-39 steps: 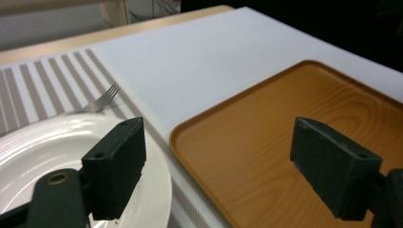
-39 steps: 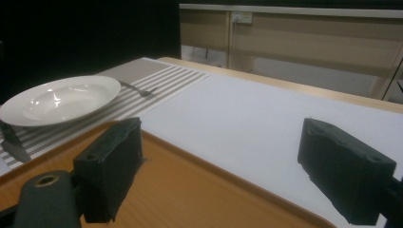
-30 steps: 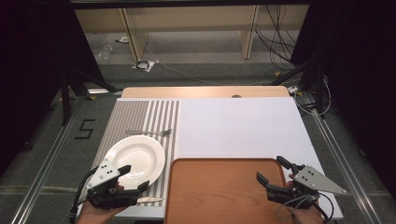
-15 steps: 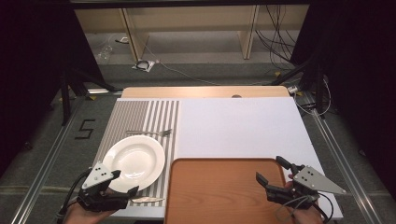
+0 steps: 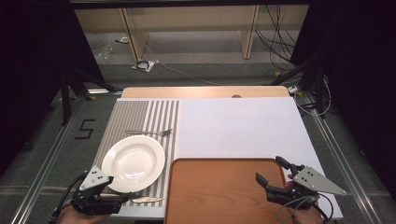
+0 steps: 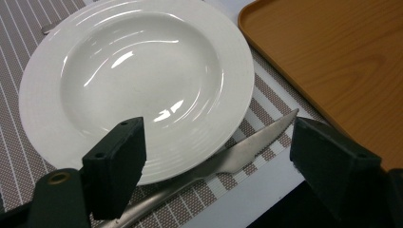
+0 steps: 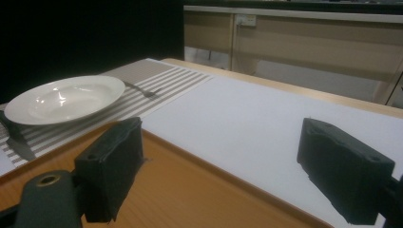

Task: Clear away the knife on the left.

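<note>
Since the earlier frame the left gripper has been drawn back toward the worktop's near edge, jaws spread wide, nothing gripped. The knife is seen on the striped mat, touching the white plate. The right gripper is unmoved over the wooden tray, jaws likewise released.

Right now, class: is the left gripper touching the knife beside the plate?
Apart. In the left gripper view the left gripper has its jaws spread wide above the knife, which lies flat on the striped mat partly under the plate rim, with neither jaw on it.
</note>
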A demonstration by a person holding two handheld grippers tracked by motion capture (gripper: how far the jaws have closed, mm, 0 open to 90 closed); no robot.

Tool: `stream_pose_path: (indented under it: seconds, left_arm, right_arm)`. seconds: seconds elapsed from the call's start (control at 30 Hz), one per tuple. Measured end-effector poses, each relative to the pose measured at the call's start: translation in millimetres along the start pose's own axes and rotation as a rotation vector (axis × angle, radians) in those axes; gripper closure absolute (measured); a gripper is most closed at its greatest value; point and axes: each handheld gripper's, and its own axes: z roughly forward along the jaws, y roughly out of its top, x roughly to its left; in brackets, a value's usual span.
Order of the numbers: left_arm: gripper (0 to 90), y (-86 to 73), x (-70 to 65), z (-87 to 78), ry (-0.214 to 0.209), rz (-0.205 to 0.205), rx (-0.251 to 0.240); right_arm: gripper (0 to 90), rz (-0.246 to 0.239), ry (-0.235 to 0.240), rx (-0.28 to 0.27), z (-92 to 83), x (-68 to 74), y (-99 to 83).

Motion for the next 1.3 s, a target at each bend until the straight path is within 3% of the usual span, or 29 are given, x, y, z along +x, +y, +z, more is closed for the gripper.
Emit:
stream_pose_path:
  seconds: [0.73, 1.07, 1.3]
  left_arm:
    - [19.5, -15.1, 19.4, -1.5, 0.02, -0.005, 0.123]
    - [19.8, -24.1, 34.1, 10.7, 0.01, -0.025, 0.204]
    - [22.6, -25.2, 38.9, 20.9, -0.004, 0.015, 0.265]
  right_arm:
    - [16.4, 0.001, 0.006, 0.001, 0.5, 0.5, 0.0]
    - [16.5, 0.002, 0.008, 0.004, 0.9, 0.4, -0.1]
    - [16.5, 0.0, 0.007, 0.008, 1.2, 0.5, -0.4]
